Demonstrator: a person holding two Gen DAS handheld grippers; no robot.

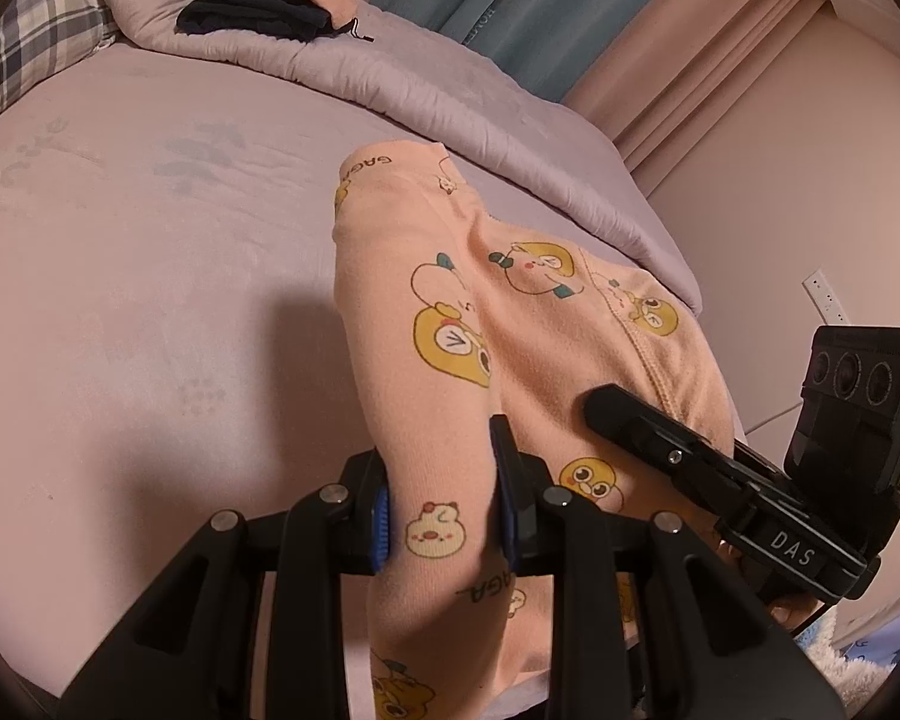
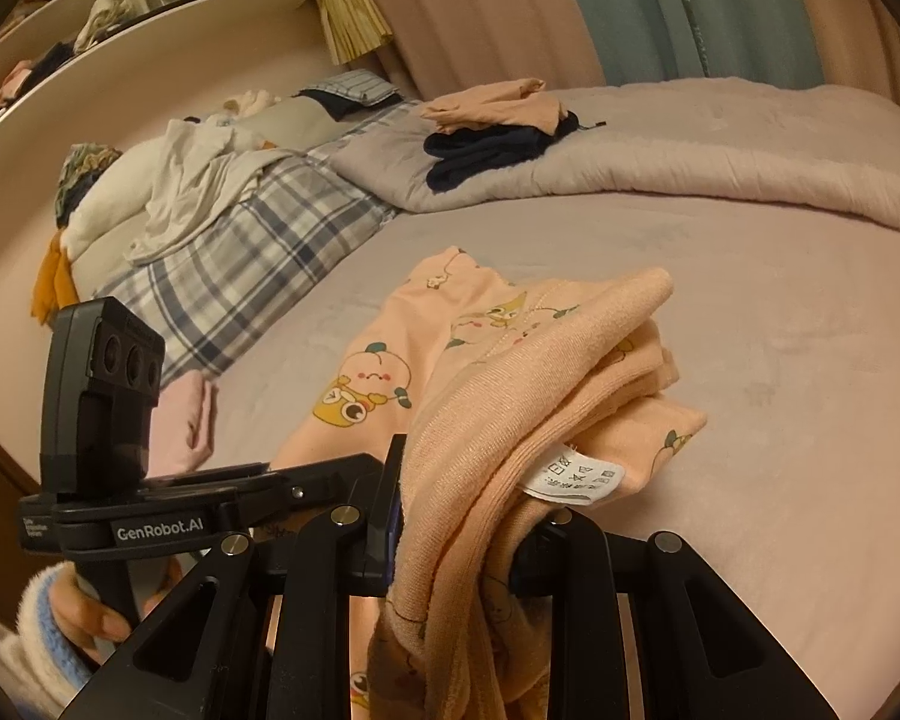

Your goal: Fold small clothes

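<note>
Both the left gripper [image 1: 444, 516] and right gripper [image 2: 462, 516] clench the peach cartoon-print cotton garment [image 1: 510, 324]. Open pink bed sheet [image 1: 150, 300] lies left (folded lilac quilt [image 1: 450, 96] bounds the far edge), with dark folded clothes [image 1: 258, 15] stacked there

Both grippers angle downward over the bed [image 1: 120, 240]: the left gripper [image 1: 441, 498] pinches the peach garment [image 1: 510, 312]; beside it, the right gripper [image 2: 462, 516] clamps the same cloth.

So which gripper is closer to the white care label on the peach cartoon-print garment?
Right. The right gripper clamps the peach garment just beside the white care label; the left gripper grips another part, no label in its view.
</note>
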